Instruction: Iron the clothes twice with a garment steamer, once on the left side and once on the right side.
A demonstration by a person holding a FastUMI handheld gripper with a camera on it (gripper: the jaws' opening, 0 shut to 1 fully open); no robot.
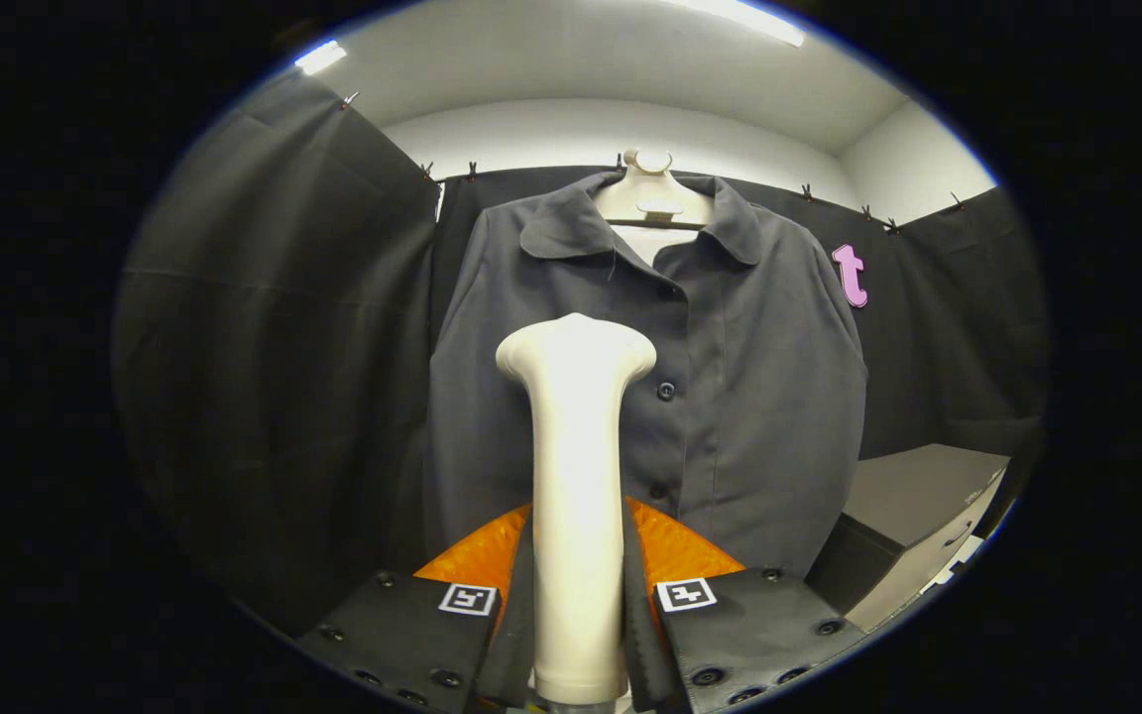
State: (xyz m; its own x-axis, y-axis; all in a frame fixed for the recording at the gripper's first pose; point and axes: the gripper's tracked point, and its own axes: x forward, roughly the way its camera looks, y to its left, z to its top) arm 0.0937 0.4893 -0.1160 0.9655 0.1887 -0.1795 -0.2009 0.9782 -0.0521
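Jaws clenched on garment steamer [576, 496], upright btwn them, head in front of hanging shirt [730, 397], probably not touching yet. Risk: smooth handle could twist in grip mid-stroke, or head snags the button placket.

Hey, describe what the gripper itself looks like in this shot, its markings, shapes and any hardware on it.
The gripper has two flat, angular finger plates side by side, each studded with round dark screws along its edges. Each plate carries one small square black-and-white fiducial tag near its inner top corner. The fingers' inner faces look ribbed. Behind the plates sits a textured orange rounded body part. No cables or sleeves are visible.
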